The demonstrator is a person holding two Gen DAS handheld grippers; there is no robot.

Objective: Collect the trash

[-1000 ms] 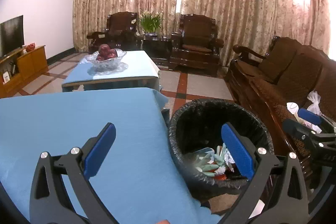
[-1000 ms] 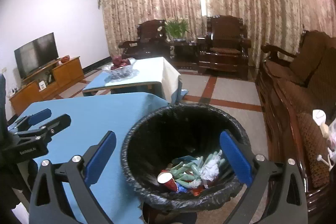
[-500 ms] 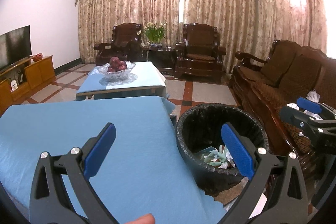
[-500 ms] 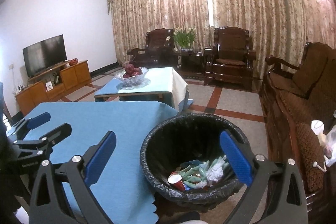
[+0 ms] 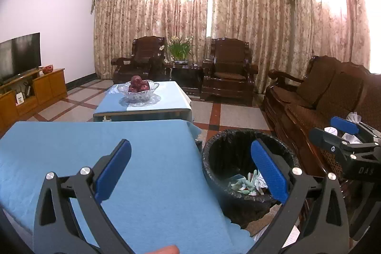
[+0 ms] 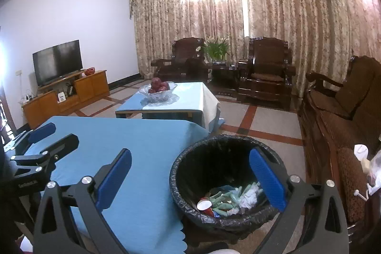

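Observation:
A round bin with a black liner (image 5: 209, 154) (image 6: 181, 173) stands on the floor right of the blue-clothed table (image 5: 100, 144) (image 6: 123, 139). Trash lies in it: green wrappers (image 6: 226, 200), crumpled white paper (image 6: 247, 198), a red-and-white paper cup (image 6: 204, 205). My left gripper (image 5: 190, 173) is open and empty above the table's right edge. My right gripper (image 6: 190, 173) is open and empty, raised above the bin and the table edge. Each gripper shows in the other's view, the right one (image 5: 343, 135) and the left one (image 6: 47, 142).
A second low table (image 5: 166, 99) bears a glass bowl of red apples (image 5: 139, 88). Two dark armchairs (image 5: 228, 70) and a potted plant stand by the curtains. A wooden sofa (image 5: 328, 97) runs along the right with white bags (image 6: 366, 161). A TV cabinet (image 6: 71, 92) stands left.
Both grippers have risen and tilted up, so the bin and table sit lower and farther in both views. Both stay open and empty.

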